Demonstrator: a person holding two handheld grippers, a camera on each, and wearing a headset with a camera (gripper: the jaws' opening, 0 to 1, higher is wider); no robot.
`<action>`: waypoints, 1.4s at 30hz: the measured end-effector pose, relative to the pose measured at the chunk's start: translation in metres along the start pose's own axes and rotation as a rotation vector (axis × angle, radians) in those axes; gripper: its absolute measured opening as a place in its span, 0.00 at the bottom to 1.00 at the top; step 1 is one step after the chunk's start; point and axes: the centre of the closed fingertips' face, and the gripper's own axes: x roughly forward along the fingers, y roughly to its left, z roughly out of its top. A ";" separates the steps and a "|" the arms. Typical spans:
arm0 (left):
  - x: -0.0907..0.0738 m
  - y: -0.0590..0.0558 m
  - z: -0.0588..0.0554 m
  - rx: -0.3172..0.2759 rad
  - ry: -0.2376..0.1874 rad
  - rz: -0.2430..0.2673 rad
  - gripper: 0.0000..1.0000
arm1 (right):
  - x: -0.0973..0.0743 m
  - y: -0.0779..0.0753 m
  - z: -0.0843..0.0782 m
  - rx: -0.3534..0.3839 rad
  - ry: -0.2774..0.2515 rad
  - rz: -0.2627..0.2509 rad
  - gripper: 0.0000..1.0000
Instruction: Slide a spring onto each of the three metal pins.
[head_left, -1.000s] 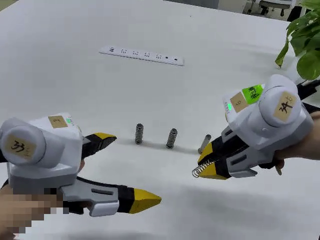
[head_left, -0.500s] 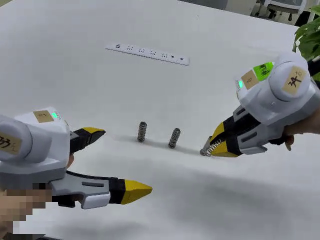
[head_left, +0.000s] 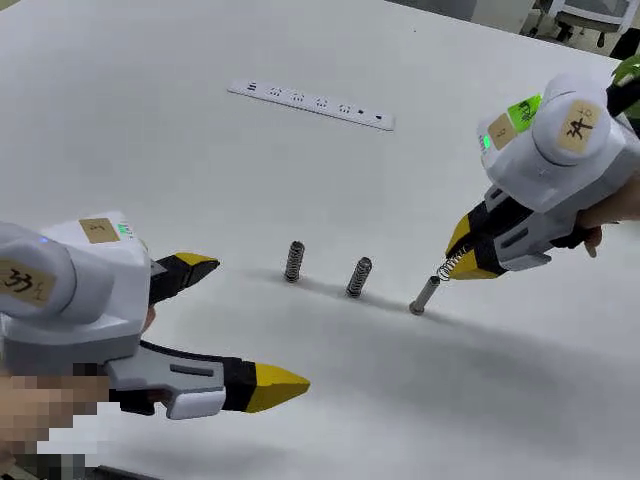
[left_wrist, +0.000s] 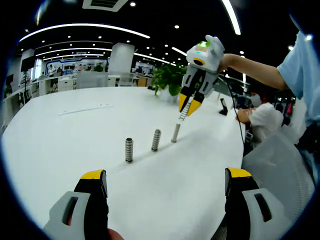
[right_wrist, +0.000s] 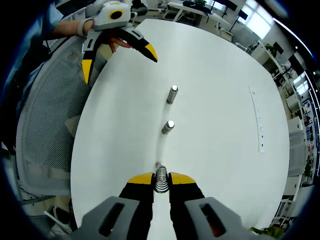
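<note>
Three metal pins stand in a row on the white table (head_left: 150, 130). The two left pins (head_left: 294, 261) (head_left: 359, 277) each carry a spring. The right pin (head_left: 424, 295) is bare. My right gripper (head_left: 465, 260) is shut on a spring (head_left: 449, 266) that hangs tilted just above and right of the bare pin's top. In the right gripper view the spring (right_wrist: 160, 179) sits between the yellow tips, directly over the pin (right_wrist: 158, 165). My left gripper (head_left: 240, 325) hovers open at the near left, nothing between its fingers.
A white power strip (head_left: 311, 104) lies at the far side of the table. Plant leaves (head_left: 630, 70) reach in at the far right. A mesh chair (right_wrist: 45, 125) stands by the table's near edge.
My right gripper has lifted the spring from table level beside the bare pin to just above the pin's top. The left gripper has stayed open and nearly still.
</note>
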 end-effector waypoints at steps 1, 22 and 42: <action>0.000 -0.001 0.000 0.003 0.001 -0.003 1.00 | 0.001 0.000 0.000 -0.001 0.004 0.003 0.12; 0.003 -0.005 -0.006 0.012 0.027 -0.026 1.00 | 0.018 0.001 -0.002 -0.045 0.057 0.039 0.12; 0.004 -0.006 -0.012 0.004 0.045 -0.031 1.00 | 0.052 0.005 -0.008 -0.065 0.105 0.076 0.13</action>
